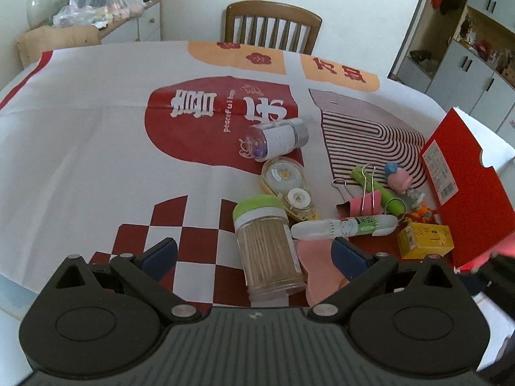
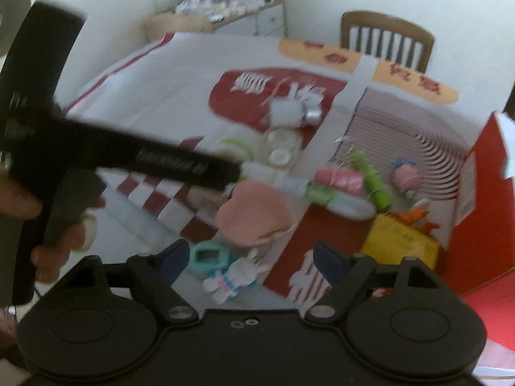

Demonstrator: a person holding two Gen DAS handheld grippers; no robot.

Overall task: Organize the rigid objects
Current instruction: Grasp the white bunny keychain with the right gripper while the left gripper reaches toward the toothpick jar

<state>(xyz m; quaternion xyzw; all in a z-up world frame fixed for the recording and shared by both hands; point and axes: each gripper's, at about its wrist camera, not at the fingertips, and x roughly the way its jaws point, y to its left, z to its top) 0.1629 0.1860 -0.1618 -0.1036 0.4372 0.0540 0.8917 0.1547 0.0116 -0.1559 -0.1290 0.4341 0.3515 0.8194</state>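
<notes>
L gripper (image 1: pixel 254 254), jaws open w/ nothing pinched, sits right over the toothpick jar (image 1: pixel 267 244), which lies near-centre on the table (image 1: pixel 80 148), long axis running near-to-far betw. the fingers, while R gripper (image 2: pixel 249 262), also open & empty, hangs nearer the white rabbit toy (image 2: pixel 235 278).

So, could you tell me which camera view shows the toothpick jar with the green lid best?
The left wrist view: the toothpick jar lies sharp and whole, between the open left gripper fingers. In the blurred right wrist view only a green smear of its lid shows.
</notes>
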